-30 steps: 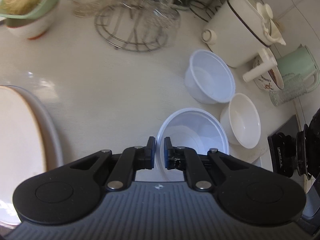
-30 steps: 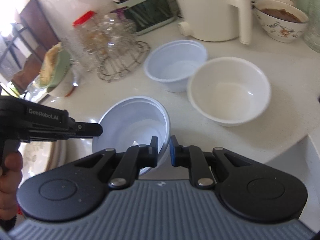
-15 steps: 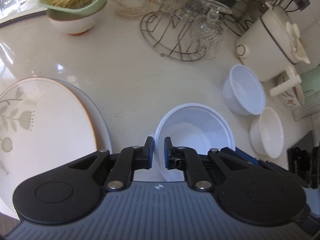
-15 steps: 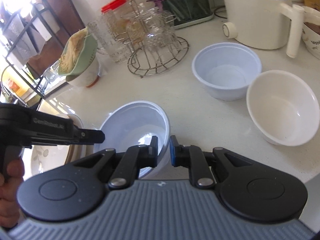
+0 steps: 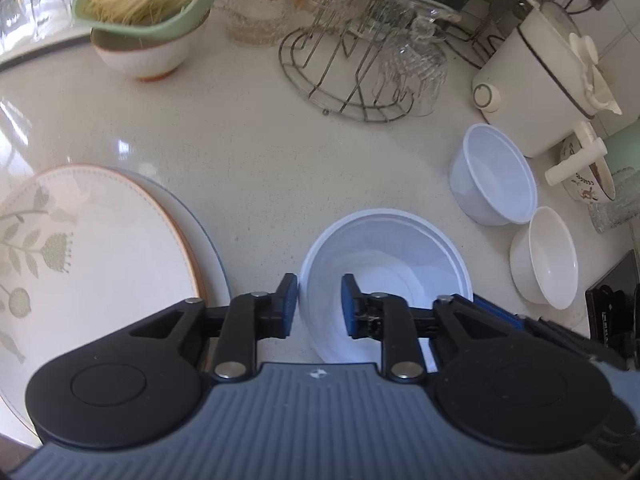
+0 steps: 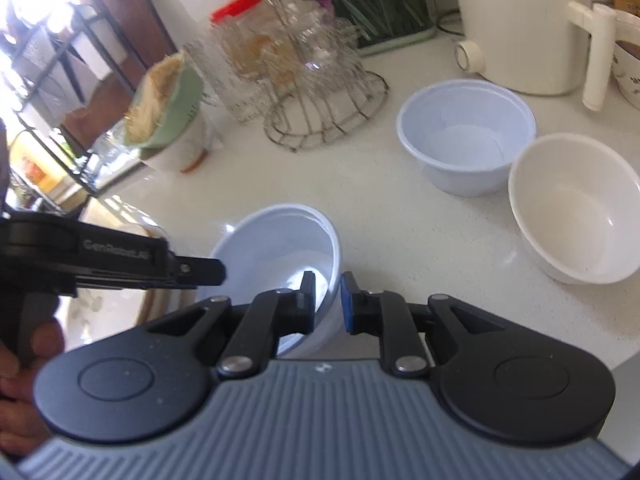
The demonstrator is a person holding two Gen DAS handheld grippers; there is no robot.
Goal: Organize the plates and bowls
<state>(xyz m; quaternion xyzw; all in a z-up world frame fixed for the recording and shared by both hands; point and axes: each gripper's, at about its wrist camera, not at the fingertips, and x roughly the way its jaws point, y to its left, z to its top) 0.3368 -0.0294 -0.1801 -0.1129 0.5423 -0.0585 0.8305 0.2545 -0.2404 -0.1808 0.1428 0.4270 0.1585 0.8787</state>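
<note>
Both grippers, left (image 5: 319, 302) and right (image 6: 327, 299), have just been opening off the thin, light bowl (image 5: 384, 264) rim between their pads; I would regrip there gently.

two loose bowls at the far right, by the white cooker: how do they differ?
The bluish plastic bowl is pale blue-white with a stepped wall and a narrow flat base; the white bowl is cream-white with a smooth rounded wall. The bluish plastic bowl sits nearer the white cooker, the white bowl nearer the counter edge. Both are upright, empty, and side by side on the counter.
</note>
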